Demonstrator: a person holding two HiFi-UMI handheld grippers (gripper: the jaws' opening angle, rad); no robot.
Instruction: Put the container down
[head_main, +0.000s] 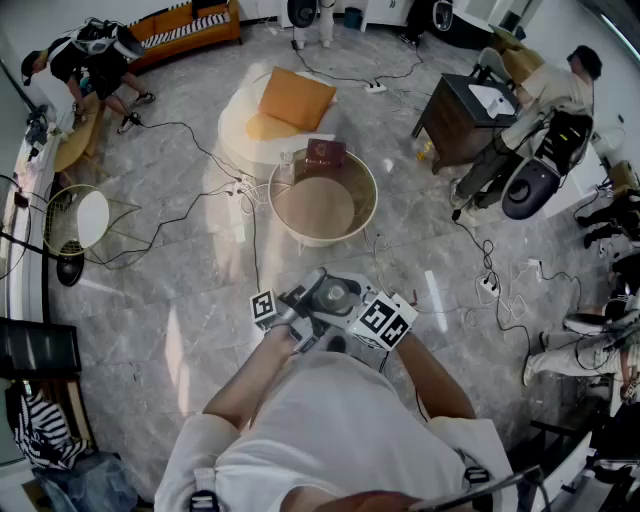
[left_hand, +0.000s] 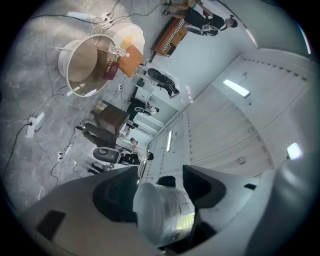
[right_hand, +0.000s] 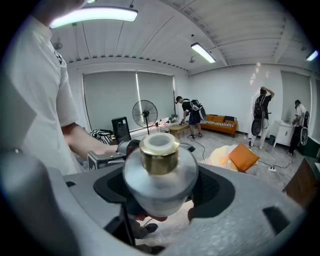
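Place type: large open indoor room staged as living space, in use as recording studio.
- Grey marble-look floor (head_main: 180, 300), white walls, roller blinds (right_hand: 115, 95) over wide window, ceiling strip light (right_hand: 202, 52).
- Home-style furnishing: orange sofa (head_main: 190, 22), round white table (head_main: 232, 125) with orange cushion (head_main: 295, 97), dark cabinet (head_main: 450, 120) with white basin, standing fan (right_hand: 145, 114).
- Studio signs: cables (head_main: 180, 215) and power strip (head_main: 376, 88) loose across floor; several people (head_main: 95, 50) at work, some wearing backpacks.

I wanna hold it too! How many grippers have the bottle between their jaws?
2: left gripper at the base of the bottle, right gripper around its shoulder, below the gold neck.
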